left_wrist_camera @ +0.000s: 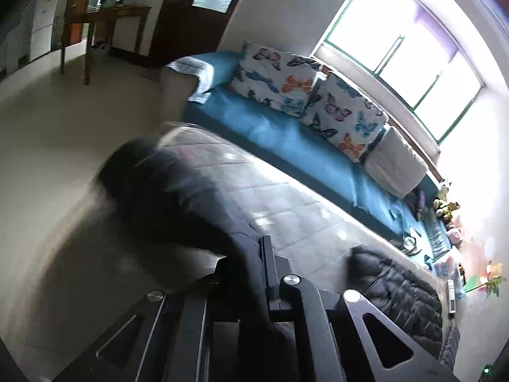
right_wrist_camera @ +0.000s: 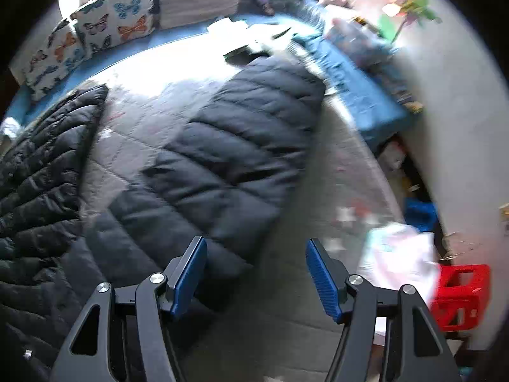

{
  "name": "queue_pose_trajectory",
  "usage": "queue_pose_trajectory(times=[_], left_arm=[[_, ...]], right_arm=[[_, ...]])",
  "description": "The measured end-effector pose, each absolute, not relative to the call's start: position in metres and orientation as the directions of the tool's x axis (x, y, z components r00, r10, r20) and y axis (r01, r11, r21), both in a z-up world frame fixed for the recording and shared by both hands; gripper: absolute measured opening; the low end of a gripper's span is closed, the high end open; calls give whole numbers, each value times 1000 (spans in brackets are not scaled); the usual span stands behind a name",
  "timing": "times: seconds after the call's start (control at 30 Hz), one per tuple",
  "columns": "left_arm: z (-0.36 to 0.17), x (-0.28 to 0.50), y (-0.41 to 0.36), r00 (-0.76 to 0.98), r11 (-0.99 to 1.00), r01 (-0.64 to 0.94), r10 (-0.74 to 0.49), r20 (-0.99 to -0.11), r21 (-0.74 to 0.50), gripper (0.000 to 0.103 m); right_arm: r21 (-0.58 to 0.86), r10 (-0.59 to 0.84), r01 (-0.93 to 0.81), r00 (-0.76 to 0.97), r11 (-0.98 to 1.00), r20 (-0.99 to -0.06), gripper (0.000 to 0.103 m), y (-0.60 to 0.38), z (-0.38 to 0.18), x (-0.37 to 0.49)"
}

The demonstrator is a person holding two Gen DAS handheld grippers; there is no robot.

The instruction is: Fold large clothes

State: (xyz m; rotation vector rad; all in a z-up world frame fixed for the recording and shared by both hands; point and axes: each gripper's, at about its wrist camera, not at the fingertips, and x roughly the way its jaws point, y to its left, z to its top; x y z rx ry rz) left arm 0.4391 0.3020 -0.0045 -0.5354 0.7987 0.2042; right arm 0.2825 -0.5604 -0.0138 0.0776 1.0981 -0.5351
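A black quilted puffer jacket (right_wrist_camera: 229,146) lies spread on a grey quilted bed cover (right_wrist_camera: 133,146). One sleeve (right_wrist_camera: 41,172) lies out to the left. My right gripper (right_wrist_camera: 256,264) is open and empty, just above the jacket's near edge. My left gripper (left_wrist_camera: 251,273) is shut on a dark fold of the jacket (left_wrist_camera: 178,197), which hangs blurred over the bed's edge. Another part of the jacket (left_wrist_camera: 400,289) lies on the bed at the right in the left wrist view.
A blue bench (left_wrist_camera: 286,133) with butterfly cushions (left_wrist_camera: 343,117) runs along the window behind the bed. A red crate (right_wrist_camera: 461,296) and a white bag (right_wrist_camera: 400,254) sit on the floor to the right. A wooden table (left_wrist_camera: 105,22) stands far left.
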Motion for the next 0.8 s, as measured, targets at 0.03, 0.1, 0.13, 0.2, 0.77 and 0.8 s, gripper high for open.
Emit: queue_pose_trajectory(times=[0.03, 0.1, 0.13, 0.2, 0.77, 0.8], left_arm=[[-9, 431, 310, 661, 849, -398, 3, -751, -347, 8], [-21, 424, 317, 632, 851, -419, 23, -774, -316, 9], [-28, 419, 322, 620, 848, -429, 26, -784, -311, 9], [-42, 415, 328, 599, 836, -455, 33, -800, -307, 9], [-79, 378, 365, 456, 819, -535, 71, -887, -209, 27], [-80, 380, 367, 449, 818, -531, 49, -892, -222, 28]], right_arm=[[-217, -399, 449, 365, 867, -841, 70, -555, -5, 277], [-206, -397, 423, 433, 882, -809, 70, -539, 10, 271], [-184, -375, 404, 468, 896, -800, 70, -533, 15, 271], [-105, -276, 323, 545, 941, -792, 71, -511, 16, 275], [-38, -45, 27, 333, 999, -942, 71, -454, -79, 289], [-41, -45, 19, 335, 999, -941, 71, -453, -73, 294]])
